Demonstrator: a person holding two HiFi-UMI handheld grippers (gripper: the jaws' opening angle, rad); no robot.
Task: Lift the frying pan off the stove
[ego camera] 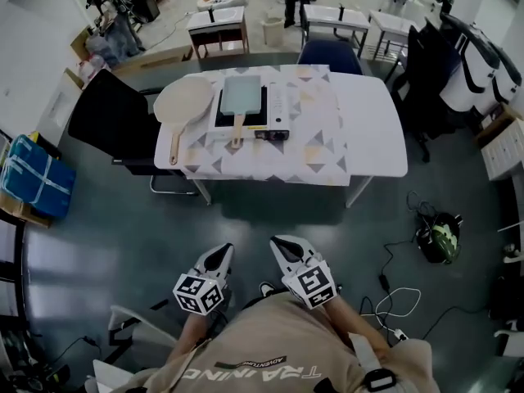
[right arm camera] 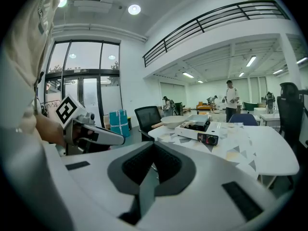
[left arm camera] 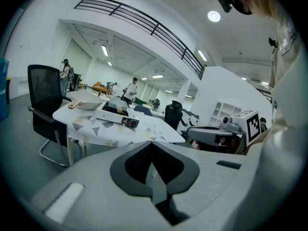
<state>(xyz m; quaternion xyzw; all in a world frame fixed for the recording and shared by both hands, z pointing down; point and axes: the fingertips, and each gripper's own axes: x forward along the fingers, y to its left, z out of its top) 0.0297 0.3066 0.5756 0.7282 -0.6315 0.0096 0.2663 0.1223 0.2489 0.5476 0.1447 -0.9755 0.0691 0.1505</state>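
The rectangular frying pan [ego camera: 242,95] sits on the portable stove [ego camera: 274,126] on the table [ego camera: 372,133], with its wooden handle facing the person, handy for grasping. The left gripper [ego camera: 219,257] and right gripper [ego camera: 286,246] are well apart from the table, jaws pressed together and empty; the approach seems not yet begun.

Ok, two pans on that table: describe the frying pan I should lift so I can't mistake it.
Find the white table with the triangle-patterned cloth; a white portable stove sits on it. The frying pan is on that stove, wooden handle toward you. It is rectangular and pale blue-grey, unlike the round beige pan on the cloth to its left.
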